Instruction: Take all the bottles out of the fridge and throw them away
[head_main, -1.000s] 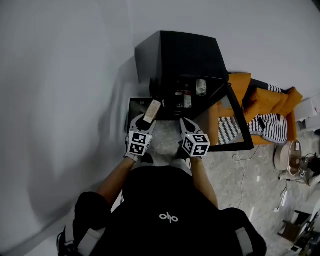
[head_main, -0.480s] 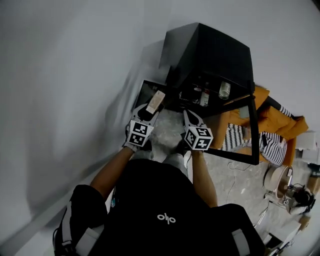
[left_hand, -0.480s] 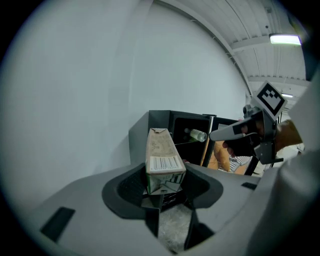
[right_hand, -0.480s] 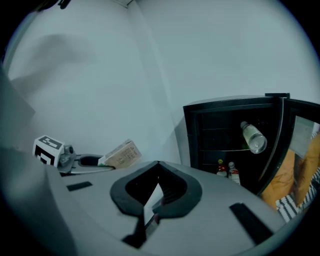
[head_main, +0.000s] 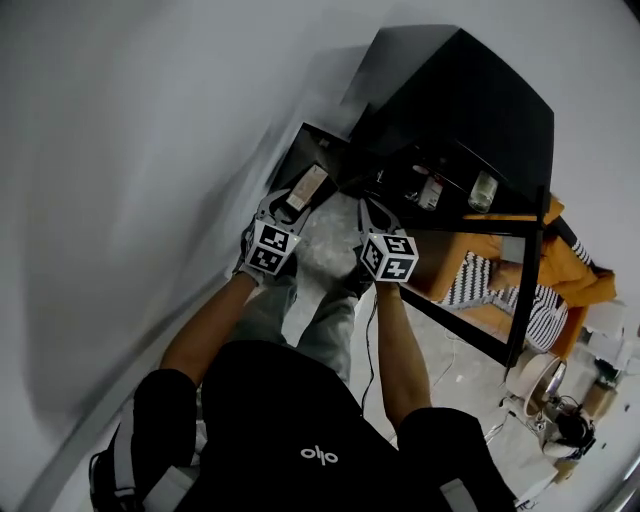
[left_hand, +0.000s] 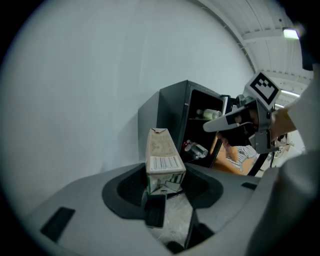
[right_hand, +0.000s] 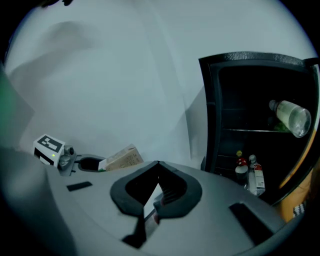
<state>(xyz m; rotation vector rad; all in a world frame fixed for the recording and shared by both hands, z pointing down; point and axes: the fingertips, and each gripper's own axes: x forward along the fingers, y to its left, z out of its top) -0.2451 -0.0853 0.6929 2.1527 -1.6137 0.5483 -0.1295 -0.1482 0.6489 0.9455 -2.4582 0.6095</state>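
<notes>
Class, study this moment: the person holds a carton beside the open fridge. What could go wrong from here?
The carton is held by one end only in the jaws of the left gripper, so it might tilt or slip out. The clear bottle lies on its side on the upper shelf and could roll out if the fridge is bumped.

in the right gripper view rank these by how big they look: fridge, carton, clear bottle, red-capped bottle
fridge
carton and clear bottle: about alike, carton nearer, so unsure
red-capped bottle: smallest
</notes>
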